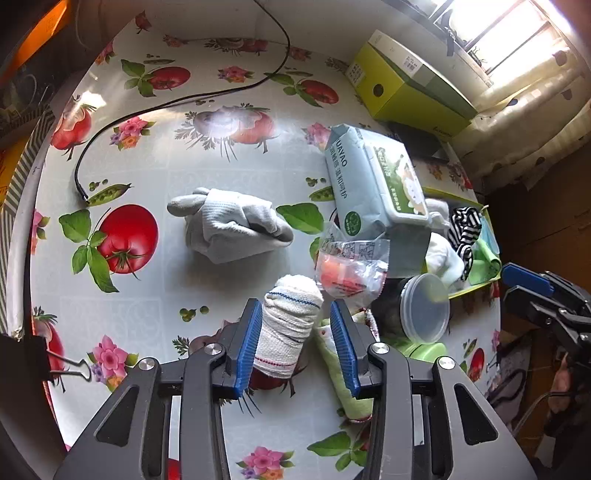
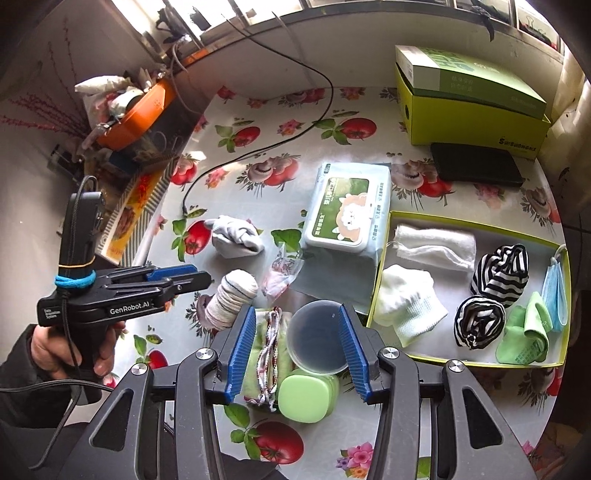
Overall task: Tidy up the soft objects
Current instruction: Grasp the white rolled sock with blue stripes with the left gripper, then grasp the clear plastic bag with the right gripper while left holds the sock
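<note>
On the bench beside the yellow tray (image 2: 384, 258), left gripper (image 1: 293, 341) fingers spread around rolled white sock (image 1: 291, 317), not yet pinching: close mid-roll, lift clear of plastic bag (image 1: 351, 271); right gripper (image 2: 297, 341) spread, empty.

Sunlit window (image 1: 506, 26) behind a table (image 1: 229, 155) in fruit-print oilcloth.
</note>
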